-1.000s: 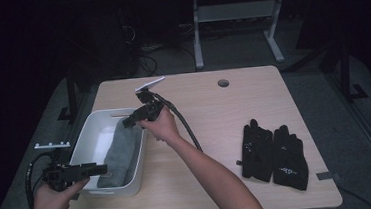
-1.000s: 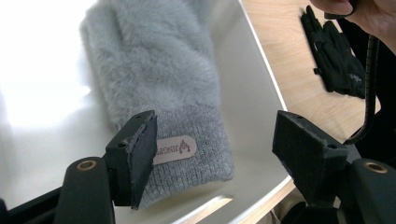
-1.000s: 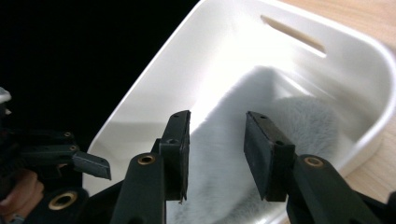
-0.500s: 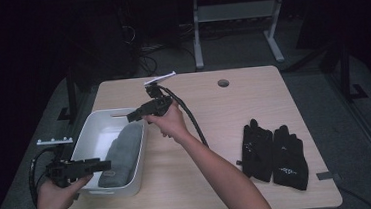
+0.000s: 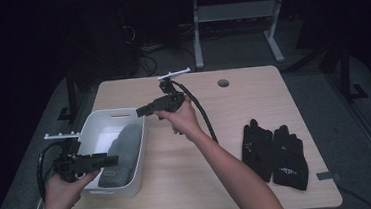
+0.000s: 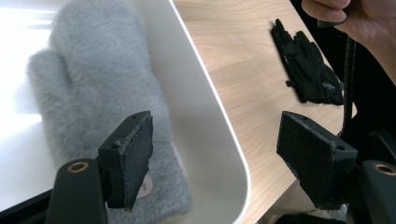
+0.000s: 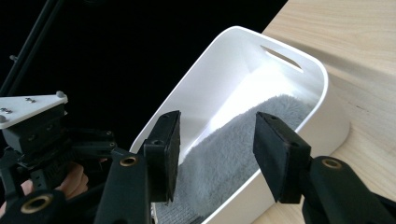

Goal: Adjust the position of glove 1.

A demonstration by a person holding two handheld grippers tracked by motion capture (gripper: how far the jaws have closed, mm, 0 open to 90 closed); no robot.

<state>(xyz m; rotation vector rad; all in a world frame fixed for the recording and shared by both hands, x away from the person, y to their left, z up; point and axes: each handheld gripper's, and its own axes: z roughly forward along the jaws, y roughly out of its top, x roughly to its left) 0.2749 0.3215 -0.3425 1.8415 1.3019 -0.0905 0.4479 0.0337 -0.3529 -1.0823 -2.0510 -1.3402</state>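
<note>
Both tools empty: left tool [image 6: 212,158] wide open, right tool [image 7: 215,149] just been opening above the grey mitten [image 7: 243,144].

A mitten [image 5: 120,155] lies in the tub [image 5: 138,158] (table's left); gloves [image 5: 276,153] lie right.

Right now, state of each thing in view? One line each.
Grey fluffy mitten: lying flat inside bin, not gripped.
White plastic bin: upright on table.
Pair of black gloves: flat on table, side by side.
Left gripper: open, empty.
Right gripper: jaws just been opening, empty.
</note>
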